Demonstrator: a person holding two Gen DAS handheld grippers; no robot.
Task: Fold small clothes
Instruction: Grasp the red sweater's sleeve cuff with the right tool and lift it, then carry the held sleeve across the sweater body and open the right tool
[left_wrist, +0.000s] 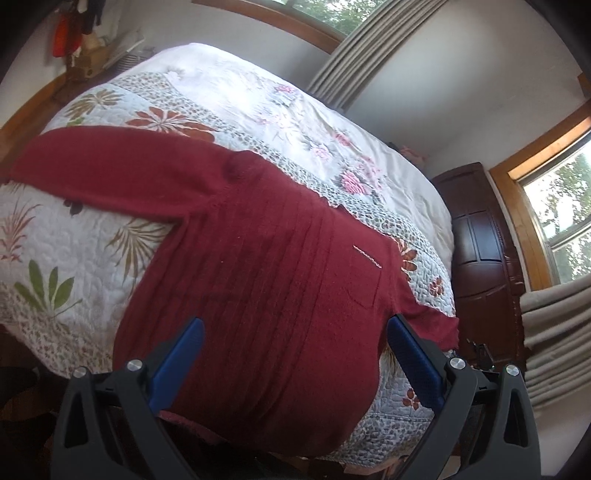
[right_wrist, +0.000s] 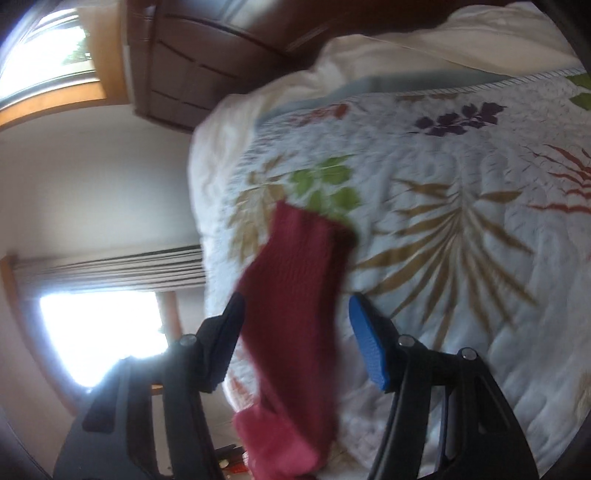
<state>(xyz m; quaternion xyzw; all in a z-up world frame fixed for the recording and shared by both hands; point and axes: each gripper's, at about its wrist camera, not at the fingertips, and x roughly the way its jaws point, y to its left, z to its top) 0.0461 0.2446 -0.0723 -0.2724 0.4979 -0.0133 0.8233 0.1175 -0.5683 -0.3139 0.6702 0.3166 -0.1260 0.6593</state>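
Left wrist view: you've got the red sweater (left_wrist: 258, 266) spread flat on the quilted bed (left_wrist: 74, 258), body running toward the near edge, one sleeve (left_wrist: 122, 162) stretched out toward the left edge, the other trailing off the right edge.

Left claw (left_wrist: 295, 332): wide, nothing between the blue pads, hanging over the sweater's hem at the near edge of the bed.

Right wrist view: blurred, so read it with care. The red sleeve (right_wrist: 295, 295) runs up between the pads, its cuff end lying on the quilt toward the bed's corner.

Right claw (right_wrist: 295, 306): jaws stand wide either side of the sleeve; no pinch that you can see.

Step in hand: looks like the sleeve fold, bringing that right sleeve in across the body.

Do it well: close on the sleeve near the cuff, both layers of knit, not on the quilt beneath.

Path: lift just clear, carry it flat across the chest, lay it straight.

Left claw's job: press or pinch the hem side so the body doesn't drag.

Watch out: soft knit stretches and sags; the sleeve hanging past the edge could pull the sweater sideways.
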